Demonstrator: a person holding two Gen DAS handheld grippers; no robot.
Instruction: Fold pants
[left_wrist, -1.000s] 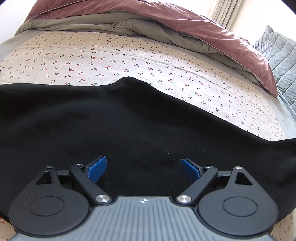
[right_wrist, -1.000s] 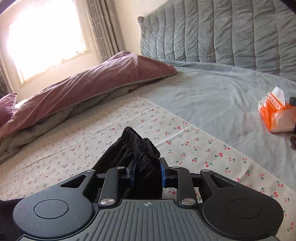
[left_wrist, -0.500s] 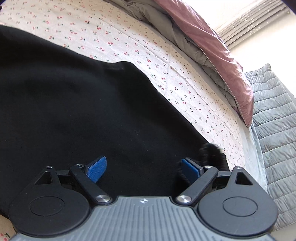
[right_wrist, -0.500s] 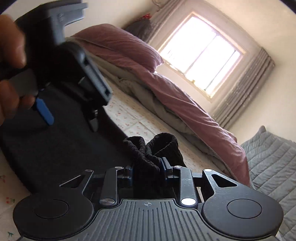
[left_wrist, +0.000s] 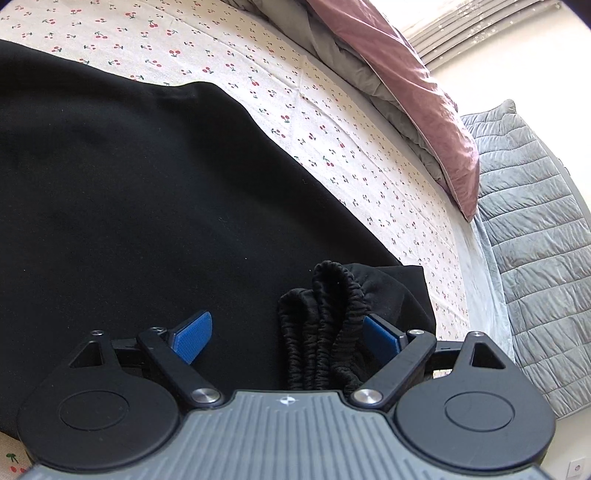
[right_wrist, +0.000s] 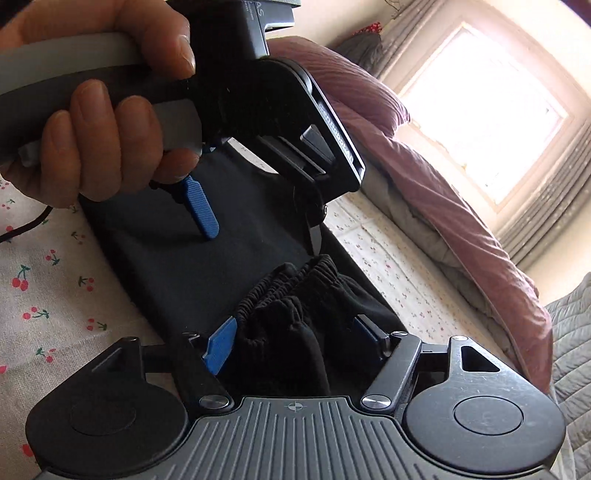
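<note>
Black pants (left_wrist: 129, 206) lie spread flat on the cherry-print sheet. Their bunched elastic waistband (left_wrist: 325, 332) is folded over onto the flat cloth. My left gripper (left_wrist: 286, 341) is open over the pants, with the waistband lying between its blue pads, against the right one. In the right wrist view my right gripper (right_wrist: 295, 339) is open, with the waistband (right_wrist: 291, 295) loose between its fingers. The left gripper (right_wrist: 258, 206) and the hand holding it hover just beyond, above the pants (right_wrist: 207, 266).
A mauve and grey duvet (left_wrist: 399, 85) is heaped along the far side of the bed. A grey quilted cover (left_wrist: 535, 229) lies at the right. A bright window (right_wrist: 476, 107) with curtains is behind. The cherry-print sheet (left_wrist: 332, 122) surrounds the pants.
My right gripper carried the waistband over onto the pants beside the left gripper, then opened and let go. The waistband now lies between the left gripper's fingers.
</note>
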